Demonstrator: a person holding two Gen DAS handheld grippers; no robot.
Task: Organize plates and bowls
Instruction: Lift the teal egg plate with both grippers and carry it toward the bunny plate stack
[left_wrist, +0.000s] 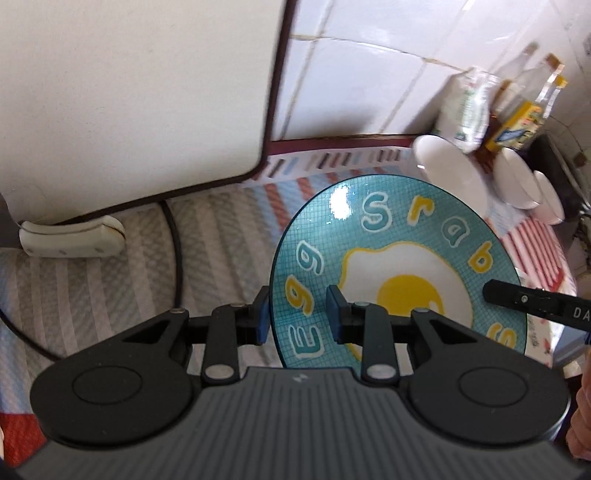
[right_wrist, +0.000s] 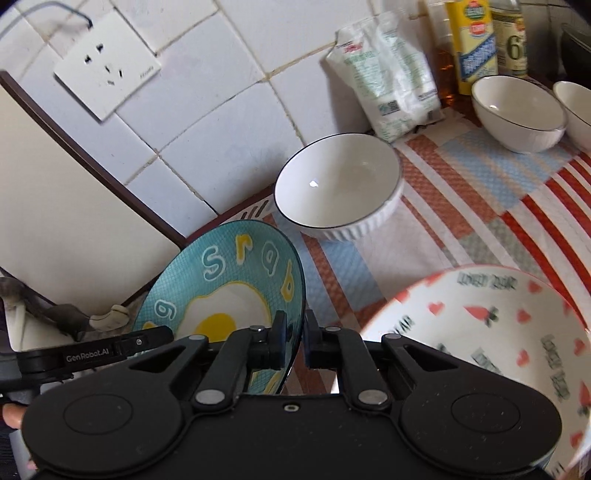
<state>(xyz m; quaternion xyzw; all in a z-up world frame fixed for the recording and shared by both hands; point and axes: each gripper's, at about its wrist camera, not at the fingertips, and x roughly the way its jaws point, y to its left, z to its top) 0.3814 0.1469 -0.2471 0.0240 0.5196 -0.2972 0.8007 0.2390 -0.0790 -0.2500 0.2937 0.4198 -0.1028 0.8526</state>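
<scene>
A teal plate (left_wrist: 399, 266) with a fried-egg print is held tilted above the striped cloth. My left gripper (left_wrist: 301, 314) straddles its near-left rim with jaws apart, a gap showing at the pads. My right gripper (right_wrist: 293, 341) is shut on the plate's (right_wrist: 229, 280) opposite rim; its finger shows in the left wrist view (left_wrist: 532, 302). A large white ribbed bowl (right_wrist: 338, 184) stands behind the plate. Two smaller white bowls (right_wrist: 519, 112) sit at the back right. A carrot-print bowl (right_wrist: 491, 343) lies at the right front.
A white appliance (left_wrist: 129, 92) with a dark edge stands at the left, with a black cable (left_wrist: 177, 243) beside it. A white packet (right_wrist: 384, 74) and bottles (right_wrist: 474, 44) lean on the tiled wall. A wall socket (right_wrist: 107, 74) is above.
</scene>
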